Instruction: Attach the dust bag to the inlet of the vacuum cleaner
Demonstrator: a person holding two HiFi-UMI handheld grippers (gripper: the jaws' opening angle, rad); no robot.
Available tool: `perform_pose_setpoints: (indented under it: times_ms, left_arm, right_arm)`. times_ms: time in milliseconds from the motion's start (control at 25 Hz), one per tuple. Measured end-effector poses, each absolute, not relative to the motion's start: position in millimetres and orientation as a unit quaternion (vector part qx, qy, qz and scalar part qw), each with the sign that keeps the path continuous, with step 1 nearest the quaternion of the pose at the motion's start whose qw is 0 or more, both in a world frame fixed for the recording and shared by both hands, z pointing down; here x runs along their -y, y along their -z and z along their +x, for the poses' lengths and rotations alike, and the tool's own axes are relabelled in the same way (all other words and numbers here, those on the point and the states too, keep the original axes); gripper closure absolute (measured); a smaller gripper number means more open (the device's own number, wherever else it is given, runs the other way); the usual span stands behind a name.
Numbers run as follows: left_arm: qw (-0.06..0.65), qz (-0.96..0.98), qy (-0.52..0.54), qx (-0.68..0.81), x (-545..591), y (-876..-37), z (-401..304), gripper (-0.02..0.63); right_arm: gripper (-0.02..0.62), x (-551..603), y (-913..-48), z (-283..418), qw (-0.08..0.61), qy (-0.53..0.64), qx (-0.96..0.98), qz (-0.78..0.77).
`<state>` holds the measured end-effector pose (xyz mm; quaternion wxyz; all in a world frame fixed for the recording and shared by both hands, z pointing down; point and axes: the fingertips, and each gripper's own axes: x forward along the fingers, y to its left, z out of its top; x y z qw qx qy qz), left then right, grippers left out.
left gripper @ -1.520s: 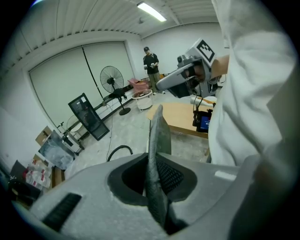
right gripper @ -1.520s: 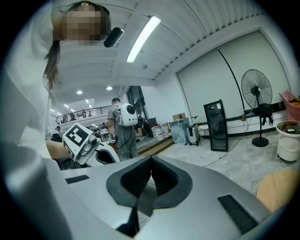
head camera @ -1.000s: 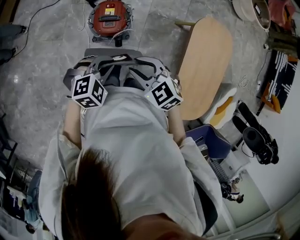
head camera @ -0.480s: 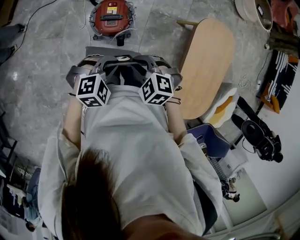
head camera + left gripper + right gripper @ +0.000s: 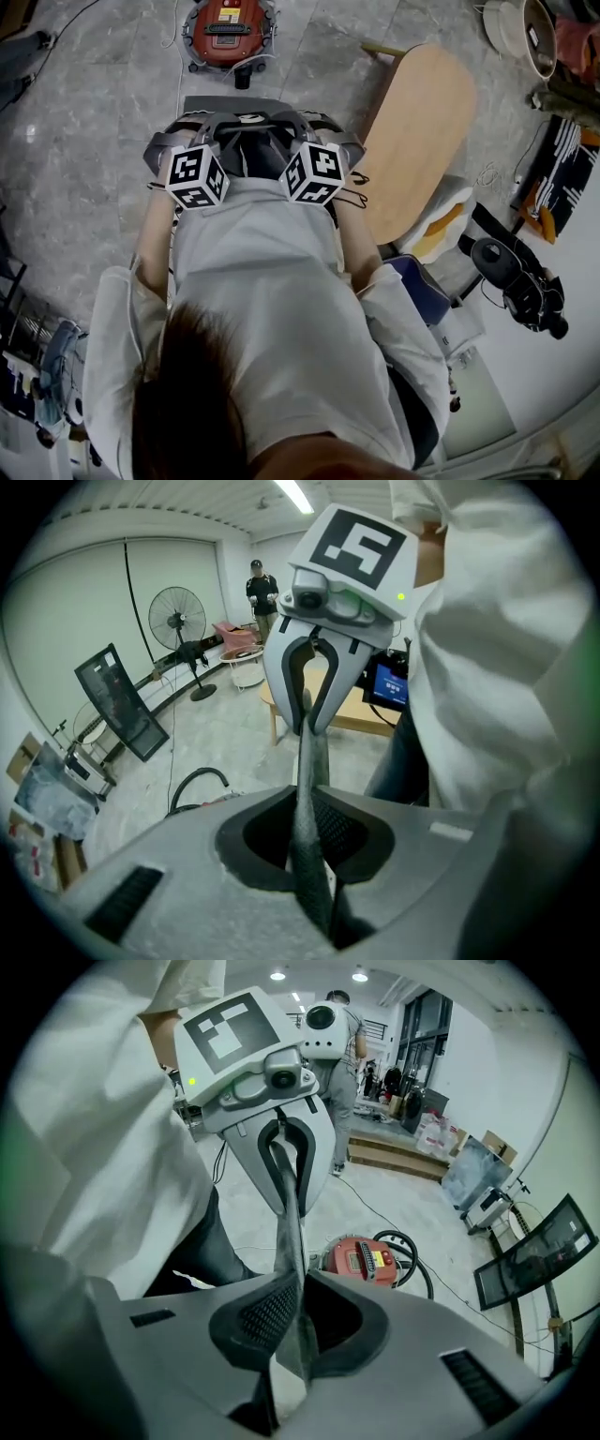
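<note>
Low in front of the person hangs the dust bag, a dark grey fabric piece, stretched between both grippers. My left gripper is shut on one edge of the dust bag. My right gripper has just been closing and its jaws now pinch the opposite edge of the dust bag. In the head view the left gripper and right gripper point steeply down, side by side. The red vacuum cleaner stands on the floor beyond them, as the right gripper view shows too, with the vacuum cleaner past the bag.
A light wooden table stands to the right of the person and a blue bin by its near end. A black hose lies on the floor. A fan, a dark panel and a bystander are farther off.
The right gripper has rolled and shifted closer to the left one, and its jaws have closed onto the bag. Both grippers have sunk a little toward the floor.
</note>
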<state>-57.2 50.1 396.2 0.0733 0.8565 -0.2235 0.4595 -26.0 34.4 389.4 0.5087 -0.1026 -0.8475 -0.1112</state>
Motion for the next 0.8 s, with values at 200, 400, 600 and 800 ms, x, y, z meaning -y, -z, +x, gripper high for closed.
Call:
perform_pose_setpoints:
  times_ms: [200, 400, 600, 800]
  left_arm:
    - [0.103, 0.853, -0.459, 0.227, -43, -446, -53, 0.566]
    - [0.136, 0.848, -0.458, 0.229, -43, -503, -50, 0.566]
    - [0.158, 0.846, -0.458, 0.224, -43, -562, -53, 0.566]
    - [0.168, 0.844, -0.457, 0.223, -39, -615, -55, 0.566]
  right_arm:
    - [0.563, -26, -438, -22, 0.519, 0.095, 0.839, -0.134]
    - [0.564, -24, -492, -20, 0.531, 0.089, 0.825, -0.171]
    - [0.565, -24, -551, -22, 0.534, 0.079, 0.820, -0.193]
    - [0.565, -20, -605, -25, 0.535, 0.059, 0.822, -0.186]
